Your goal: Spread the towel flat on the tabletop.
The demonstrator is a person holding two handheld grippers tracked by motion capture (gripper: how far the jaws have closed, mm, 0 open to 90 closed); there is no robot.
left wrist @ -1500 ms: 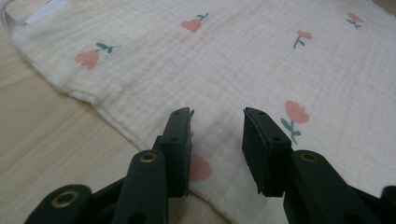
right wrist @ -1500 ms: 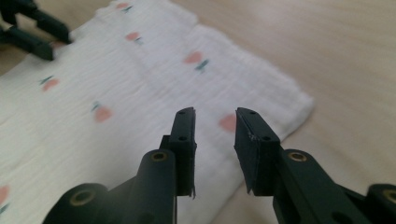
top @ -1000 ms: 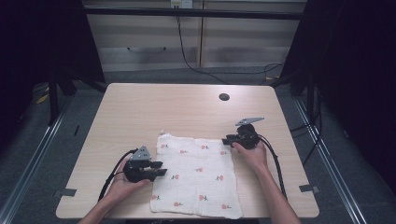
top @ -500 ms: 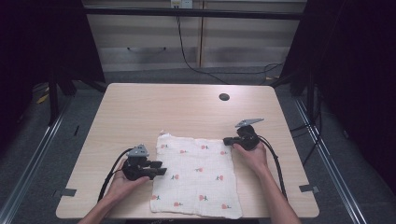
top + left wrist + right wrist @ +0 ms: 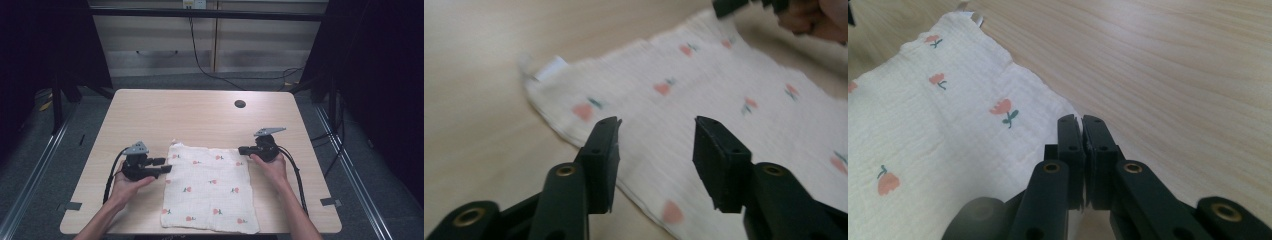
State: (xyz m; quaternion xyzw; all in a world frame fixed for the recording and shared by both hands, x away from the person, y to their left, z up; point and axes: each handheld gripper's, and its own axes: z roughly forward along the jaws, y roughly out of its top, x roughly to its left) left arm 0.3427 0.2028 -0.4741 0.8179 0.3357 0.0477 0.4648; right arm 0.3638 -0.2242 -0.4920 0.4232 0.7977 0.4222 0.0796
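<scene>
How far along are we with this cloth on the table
Early. The cloth already lies flat and unfolded on the table. In hand: the right gripper has its jaws shut at the cloth's far right corner, while the left gripper is open over the left edge. Any lift or fold is left.

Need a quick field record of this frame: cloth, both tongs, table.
cloth: white cloth with a small red flower print, spread flat on the near half of the table
left tongs: left tongs open, jaws over the cloth's left edge, nothing between them
right tongs: right tongs jaws together at the cloth's far right corner; whether they pinch fabric cannot be told
table: light wood table, one dark round hole near its far edge
</scene>
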